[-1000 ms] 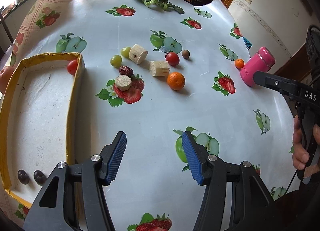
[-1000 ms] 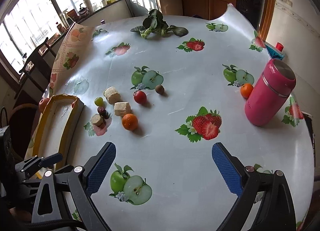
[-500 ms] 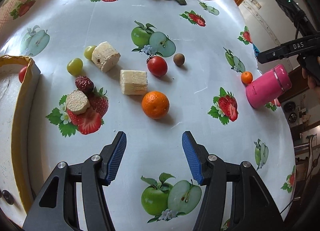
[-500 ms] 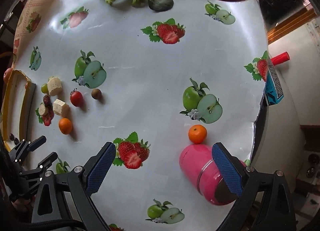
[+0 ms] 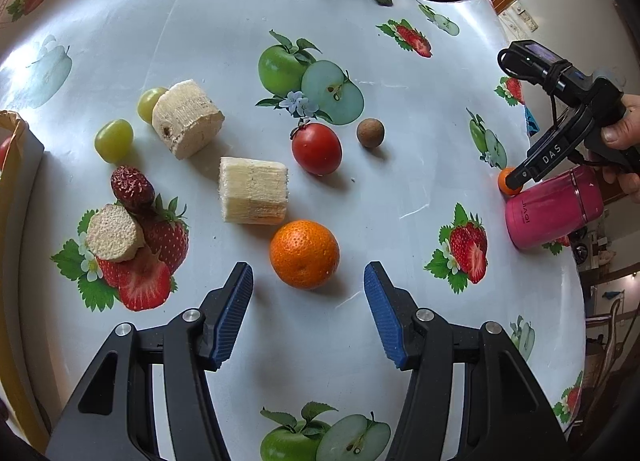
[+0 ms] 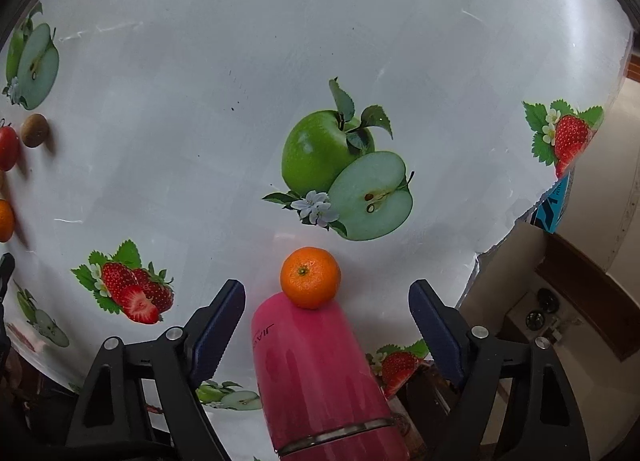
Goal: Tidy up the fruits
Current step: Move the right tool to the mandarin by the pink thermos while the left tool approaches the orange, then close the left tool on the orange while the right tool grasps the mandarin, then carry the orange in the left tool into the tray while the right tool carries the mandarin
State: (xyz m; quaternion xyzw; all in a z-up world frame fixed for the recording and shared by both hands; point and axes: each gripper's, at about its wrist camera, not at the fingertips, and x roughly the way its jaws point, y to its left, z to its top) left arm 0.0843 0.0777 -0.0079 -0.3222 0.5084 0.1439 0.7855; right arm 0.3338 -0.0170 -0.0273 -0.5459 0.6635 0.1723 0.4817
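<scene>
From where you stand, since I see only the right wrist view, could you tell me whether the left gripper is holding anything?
Observer: No, the left gripper is open; the big orange sits on the table just ahead of its fingers, not gripped.
Operator: Thank you. What else lies near it?
Observer: Beyond the orange and to its left are three pale cut pieces, two green grapes and a dark red date.
Operator: Is there anywhere to put them?
Observer: Yes, a yellow-rimmed tray shows at the left edge of that view.
</scene>
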